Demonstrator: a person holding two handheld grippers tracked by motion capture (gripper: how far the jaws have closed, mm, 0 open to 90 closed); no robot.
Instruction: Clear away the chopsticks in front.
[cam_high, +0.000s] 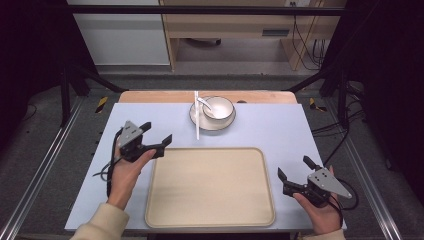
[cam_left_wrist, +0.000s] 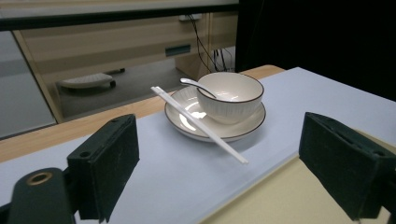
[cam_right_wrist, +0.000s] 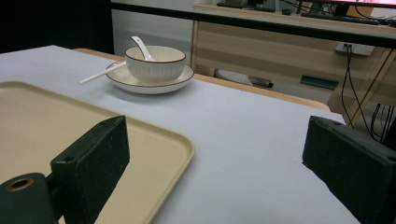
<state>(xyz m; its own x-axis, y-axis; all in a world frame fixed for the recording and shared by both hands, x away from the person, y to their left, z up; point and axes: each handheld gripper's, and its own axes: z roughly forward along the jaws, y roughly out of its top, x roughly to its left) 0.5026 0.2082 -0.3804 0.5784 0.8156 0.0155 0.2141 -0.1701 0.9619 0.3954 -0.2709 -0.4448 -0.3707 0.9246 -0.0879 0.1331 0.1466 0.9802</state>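
Big beige tray sits dead center on the table, nothing on it. At 12 o'clock there's a white bowl on a plate, spoon inside, chopsticks across the plate's left rim. Left gripper at 10 o'clock, right gripper at 4, both jaws spread wide, holding nothing.

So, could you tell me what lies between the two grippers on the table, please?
The beige tray lies between the left gripper and the right gripper; it holds nothing, as the high view shows.
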